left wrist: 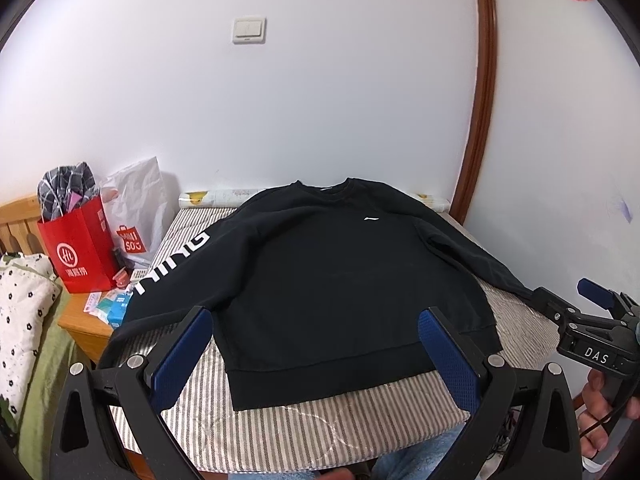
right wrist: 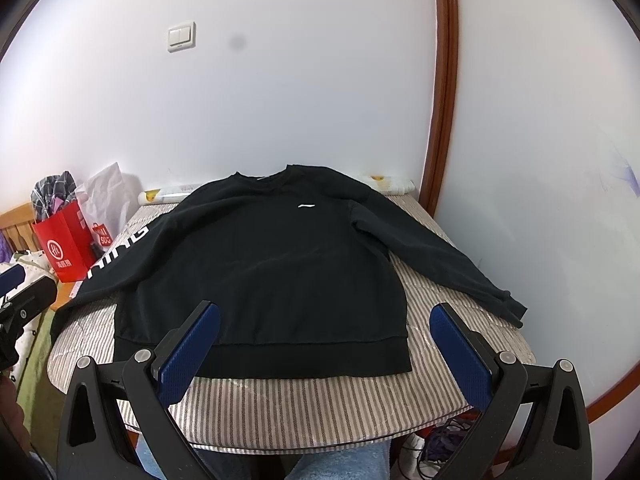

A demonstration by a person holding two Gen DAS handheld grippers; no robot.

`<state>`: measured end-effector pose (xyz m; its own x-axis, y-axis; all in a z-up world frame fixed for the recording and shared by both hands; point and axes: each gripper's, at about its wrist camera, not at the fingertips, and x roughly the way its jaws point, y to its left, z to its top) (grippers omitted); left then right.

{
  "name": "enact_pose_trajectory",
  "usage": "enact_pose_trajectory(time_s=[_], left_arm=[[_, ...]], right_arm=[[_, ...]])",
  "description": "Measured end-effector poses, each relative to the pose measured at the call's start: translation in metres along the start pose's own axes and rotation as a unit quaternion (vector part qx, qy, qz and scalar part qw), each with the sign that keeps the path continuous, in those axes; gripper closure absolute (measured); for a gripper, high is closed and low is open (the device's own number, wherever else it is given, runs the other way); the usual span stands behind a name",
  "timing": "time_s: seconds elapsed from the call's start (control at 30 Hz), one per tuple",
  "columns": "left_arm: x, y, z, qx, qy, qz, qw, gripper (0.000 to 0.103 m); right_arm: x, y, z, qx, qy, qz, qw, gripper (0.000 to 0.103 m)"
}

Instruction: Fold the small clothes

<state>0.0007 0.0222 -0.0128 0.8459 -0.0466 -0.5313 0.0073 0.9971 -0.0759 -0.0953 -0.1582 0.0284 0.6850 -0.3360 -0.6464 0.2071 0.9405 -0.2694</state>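
Both grippers hover level at the bench's near edge, left gripper (left wrist: 316,340) and right gripper (right wrist: 324,336) with fingers spread wide, holding nothing. The black sweatshirt (right wrist: 264,264) lies flat on the striped bench (right wrist: 320,404). A red paper bag (left wrist: 80,248) holds checked cloth.

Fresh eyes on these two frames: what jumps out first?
A black sweatshirt lies flat, front up, on the striped padded table, sleeves spread, white lettering on the sleeve toward the red shopping bag at the left. Both the left gripper and right gripper hover open near its hem.
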Motion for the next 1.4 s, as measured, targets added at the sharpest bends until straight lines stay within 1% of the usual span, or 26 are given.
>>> enact_pose_trajectory(time_s=[0.23,0.4,0.57,0.6,0.67,0.7,0.8,0.87,1.0,1.03,1.13,1.2,1.3,1.33,1.4], left_arm=[[0.035,0.028,-0.011,-0.039,0.039,-0.009,0.9984,0.000],[0.066,0.052,-0.026,-0.069,0.063,-0.012,0.9956,0.000],[0.100,0.081,-0.041,-0.116,0.101,-0.020,0.9879,0.001],[0.102,0.085,-0.045,-0.120,0.101,-0.018,0.9874,0.001],[0.113,0.099,-0.050,-0.131,0.105,-0.001,0.9858,0.002],[0.116,0.106,-0.051,-0.138,0.103,0.001,0.9851,0.003],[0.126,0.131,-0.058,-0.182,0.099,0.002,0.9782,0.004],[0.133,0.145,-0.059,-0.203,0.097,0.005,0.9744,0.005],[0.144,0.167,-0.059,-0.225,0.095,0.019,0.9695,0.005],[0.147,0.174,-0.059,-0.235,0.095,0.022,0.9670,0.005],[0.156,0.190,-0.058,-0.257,0.098,0.025,0.9612,0.009],[0.159,0.197,-0.058,-0.262,0.096,0.033,0.9597,0.010],[0.167,0.212,-0.062,-0.289,0.097,0.031,0.9519,0.010],[0.170,0.217,-0.064,-0.302,0.098,0.026,0.9478,0.010],[0.176,0.227,-0.068,-0.328,0.096,0.019,0.9395,0.010]], right_arm=[[0.026,0.008,-0.008,-0.013,0.003,-0.003,1.000,0.000],[0.055,0.015,-0.017,-0.024,0.020,-0.005,0.999,0.000],[0.092,0.020,-0.026,-0.025,0.048,-0.002,0.999,0.000],[0.100,0.021,-0.027,-0.023,0.055,0.003,0.998,0.000],[0.110,0.022,-0.030,-0.023,0.062,0.011,0.998,0.000],[0.116,0.023,-0.032,-0.023,0.065,0.015,0.998,0.000],[0.132,0.028,-0.035,-0.028,0.078,0.021,0.996,0.000],[0.141,0.030,-0.036,-0.031,0.088,0.019,0.995,0.000],[0.159,0.039,-0.035,-0.043,0.100,0.022,0.994,0.000],[0.162,0.041,-0.035,-0.046,0.100,0.022,0.994,0.000],[0.171,0.048,-0.034,-0.056,0.103,0.024,0.993,0.000],[0.179,0.050,-0.033,-0.058,0.110,0.027,0.992,0.000],[0.191,0.053,-0.033,-0.064,0.118,0.021,0.991,0.000],[0.194,0.055,-0.032,-0.064,0.116,0.018,0.991,0.000],[0.199,0.057,-0.031,-0.066,0.114,0.024,0.991,0.000]])
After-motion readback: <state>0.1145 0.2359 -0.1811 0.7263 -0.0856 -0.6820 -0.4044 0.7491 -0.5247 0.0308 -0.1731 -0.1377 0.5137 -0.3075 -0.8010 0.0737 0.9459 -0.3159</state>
